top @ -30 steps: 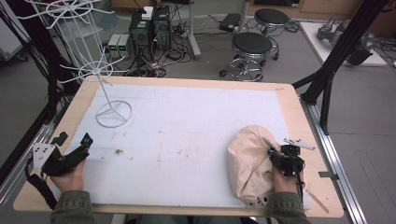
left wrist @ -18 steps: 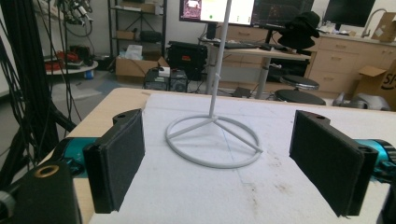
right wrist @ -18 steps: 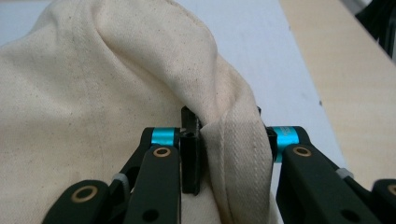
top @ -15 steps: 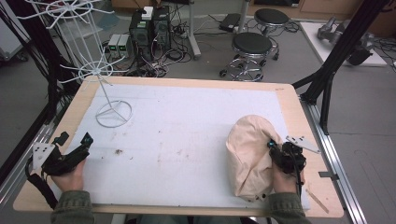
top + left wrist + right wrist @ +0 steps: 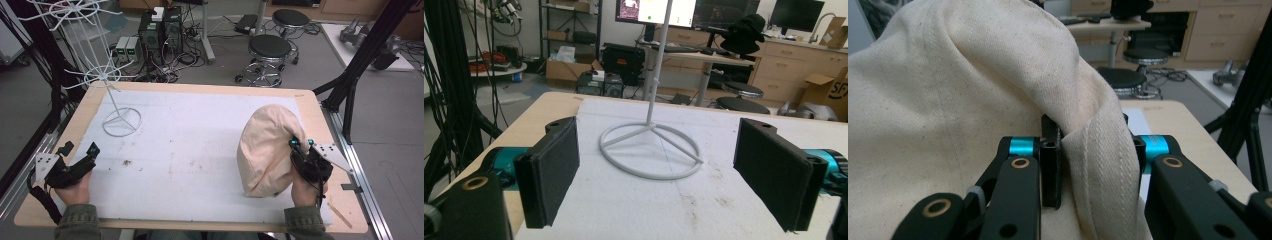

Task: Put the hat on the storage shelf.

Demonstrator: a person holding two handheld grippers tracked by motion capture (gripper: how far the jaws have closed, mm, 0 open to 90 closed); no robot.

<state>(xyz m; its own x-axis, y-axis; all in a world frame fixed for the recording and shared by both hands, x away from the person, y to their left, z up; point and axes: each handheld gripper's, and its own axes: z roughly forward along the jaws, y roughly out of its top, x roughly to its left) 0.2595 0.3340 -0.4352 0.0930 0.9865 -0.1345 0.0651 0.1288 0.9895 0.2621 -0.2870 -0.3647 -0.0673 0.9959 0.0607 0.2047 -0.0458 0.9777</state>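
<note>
On the left, the left hand-held gripper point(image 5: 80, 161) rests on the counter point(image 5: 200, 89) with jaws released, facing the white wire hat stand point(image 5: 121, 121), presumably waiting, while the right hand-held gripper point(image 5: 300, 148) clamps the cream bucket hat point(image 5: 267, 147) by its brim above the counter's right side.

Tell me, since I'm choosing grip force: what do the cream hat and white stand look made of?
Hat: seemingly soft cotton twill, matte; diagonal weave, stitched brim and folds show where the right gripper pinches it.
Stand: probably coated metal wire, smooth white; thin rigid rods.
</note>
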